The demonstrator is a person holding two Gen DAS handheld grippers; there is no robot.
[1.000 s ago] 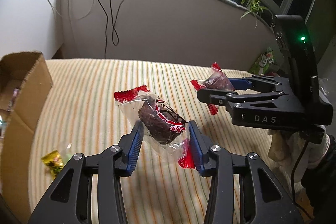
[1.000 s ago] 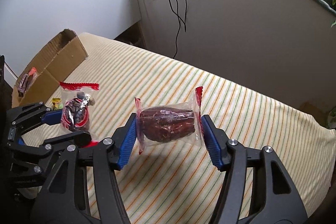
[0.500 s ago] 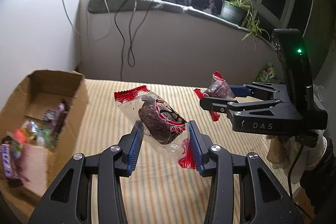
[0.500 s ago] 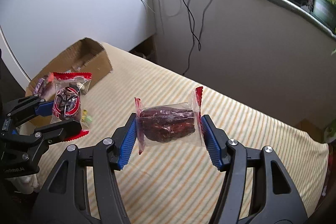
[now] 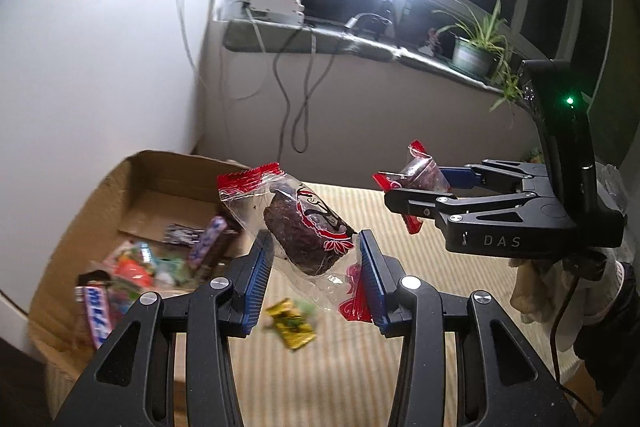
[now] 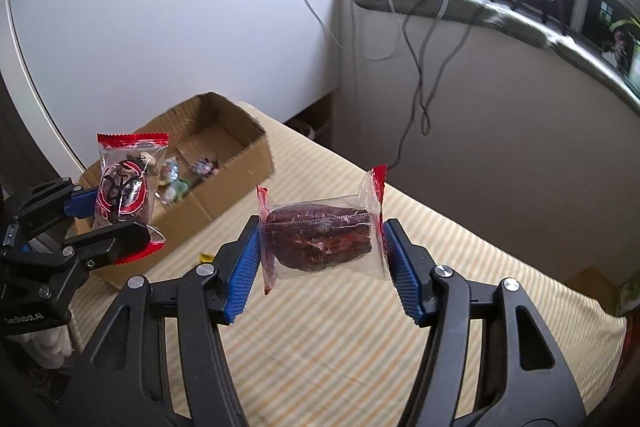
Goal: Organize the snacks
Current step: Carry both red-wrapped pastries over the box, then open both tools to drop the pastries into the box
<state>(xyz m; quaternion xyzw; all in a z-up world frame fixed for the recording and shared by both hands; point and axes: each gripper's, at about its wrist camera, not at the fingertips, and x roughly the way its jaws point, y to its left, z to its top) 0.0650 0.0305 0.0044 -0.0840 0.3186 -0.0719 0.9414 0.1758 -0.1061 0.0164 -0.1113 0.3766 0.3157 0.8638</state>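
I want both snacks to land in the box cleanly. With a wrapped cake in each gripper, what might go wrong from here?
1. The left gripper pinches its wrapped cake partly by loose film, so it may slip before reaching the cardboard box.
2. The right gripper grips its cake by the wrapper ends; it might twist.
3. Both grippers are close together and could collide at the box.
4. The yellow candy on the bed may get overlooked.

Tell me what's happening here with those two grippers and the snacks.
A person is sorting snacks with a handheld gripper in each hand. The left gripper is clamped on a clear, red-edged packet with a dark cake; the right gripper holds a similar packet by its ends. Both are in the air above the striped cloth, near an open cardboard box already holding snacks. A small yellow candy lies loose on the cloth.
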